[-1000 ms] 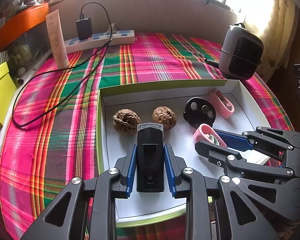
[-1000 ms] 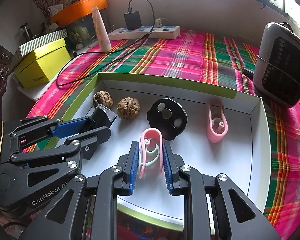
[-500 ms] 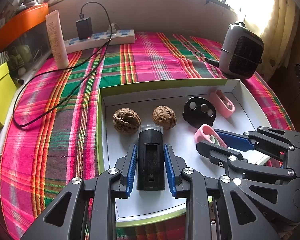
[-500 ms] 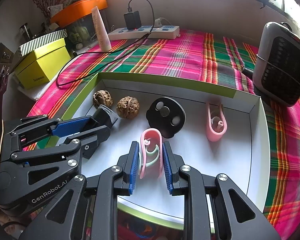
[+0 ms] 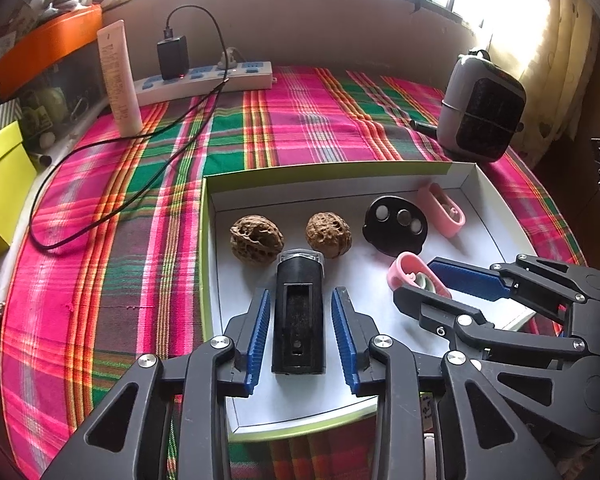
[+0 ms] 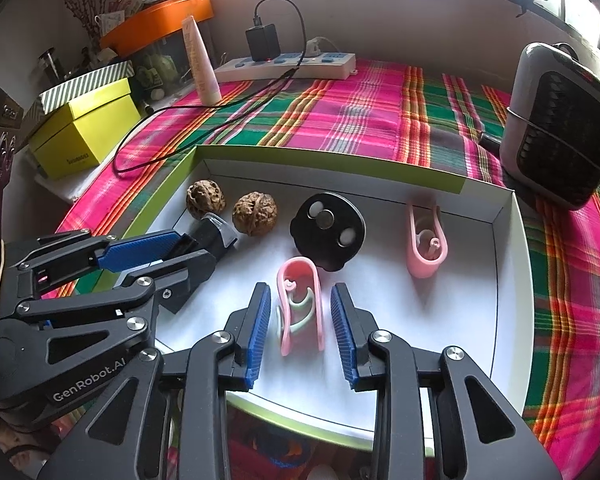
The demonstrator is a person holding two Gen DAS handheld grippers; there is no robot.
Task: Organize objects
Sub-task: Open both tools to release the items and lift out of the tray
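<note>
While both claws hang over a shallow white cardboard tray with green outer walls (image 5: pixel 208 240), each is seen to have just been opening, with its object left lying between parted blue pads. Between the jaws of the left claw (image 5: pixel 302 330) a black oblong plastic device with a clear end cap (image 5: pixel 299 312) is laid flat on the tray floor, a gap showing on either side. Between the jaws of the right claw (image 6: pixel 301 326) a pink U-shaped clip with a pale green inner piece (image 6: pixel 298 306) is laid likewise, untouched by the pads. A pair of brown wrinkled walnuts (image 5: pixel 256 239), a black round disc with three pale buttons (image 5: pixel 396 225) and a second pink clip (image 5: pixel 441 209) are ranged further back in the tray.

For the release to be done well, the jaws are best widened fully and the claws drawn straight back and upward, so that neither object is dragged or tipped; care is needed where the two claws sit close together.

The tray's near edge is hidden behind the claws, and the device's purpose cannot be made out. The plaid-clothed surface (image 5: pixel 108 240) is cut off at the frame edges.
</note>
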